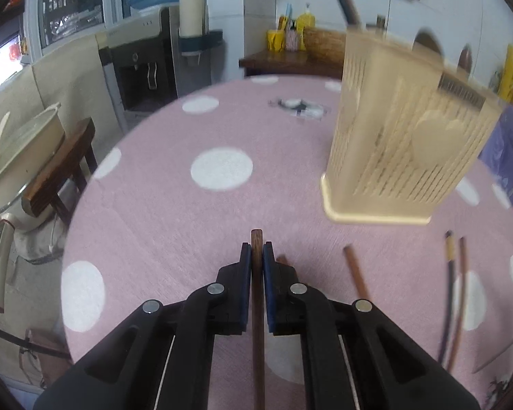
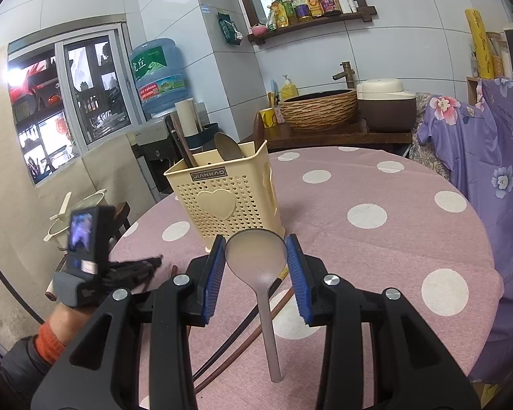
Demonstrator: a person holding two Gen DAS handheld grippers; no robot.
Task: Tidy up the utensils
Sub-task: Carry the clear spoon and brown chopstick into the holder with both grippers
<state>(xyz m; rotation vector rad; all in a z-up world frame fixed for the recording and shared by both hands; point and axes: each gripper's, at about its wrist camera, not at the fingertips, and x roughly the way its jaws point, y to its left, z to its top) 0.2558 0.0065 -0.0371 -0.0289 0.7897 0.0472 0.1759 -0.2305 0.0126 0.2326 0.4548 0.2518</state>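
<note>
My left gripper is shut on a brown wooden chopstick, whose tip pokes out just past the pads. It hangs above the pink dotted tablecloth. The cream slotted utensil holder stands ahead to the right. More chopsticks lie on the cloth to the right, and a pair lies further over. My right gripper is shut on the bowl of a translucent grey spoon, with the handle pointing back toward the camera. Beyond it stands the holder, with a spoon and wooden utensils inside. The left gripper shows at the left.
A purple floral cloth hangs along the table's right side. A cream pot on a wooden stool sits off the table's left edge. Behind the table are a water dispenser, a woven basin and a rice cooker.
</note>
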